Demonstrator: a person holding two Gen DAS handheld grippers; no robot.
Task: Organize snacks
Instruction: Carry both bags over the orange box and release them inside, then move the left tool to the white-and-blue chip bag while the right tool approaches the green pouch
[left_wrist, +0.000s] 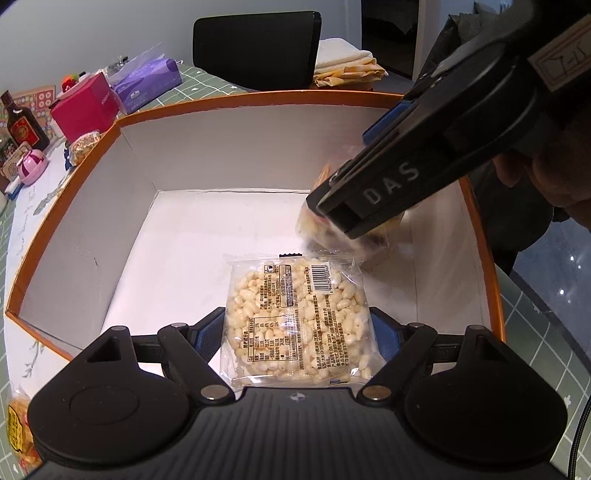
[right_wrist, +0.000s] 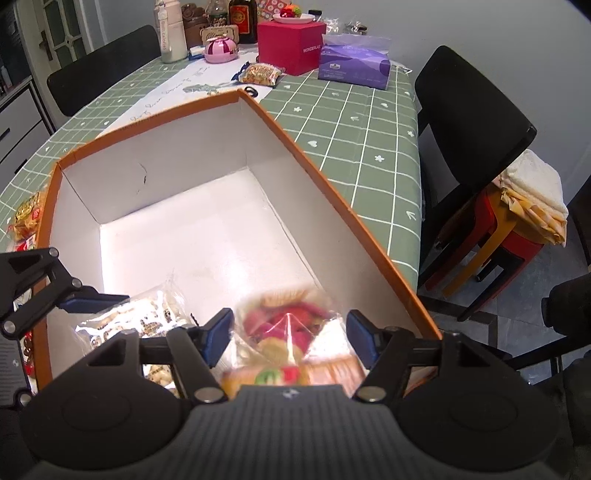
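Note:
A white cardboard box with an orange rim (left_wrist: 258, 96) (right_wrist: 332, 188) stands on the green checked tablecloth. A clear packet of puffed rice (left_wrist: 295, 317) (right_wrist: 155, 314) lies flat on its floor. My left gripper (left_wrist: 297, 332) is open, its blue pads just beside the packet's two edges. My right gripper (right_wrist: 290, 336) is open inside the box's right part. A blurred, colourful snack packet (right_wrist: 288, 332) (left_wrist: 321, 229) sits loose between its pads with gaps on both sides. In the left wrist view the right gripper (left_wrist: 332, 218) hides most of that packet. One left finger (right_wrist: 92, 300) shows in the right wrist view.
More snack packets lie on the table outside the box (right_wrist: 260, 74) (right_wrist: 26, 216) (left_wrist: 18, 424). A red box (right_wrist: 290, 46), a purple tissue pack (right_wrist: 354, 66) and bottles stand at the far end. Black chairs (right_wrist: 476, 122) and a stool with folded cloths (right_wrist: 532, 192) flank the table.

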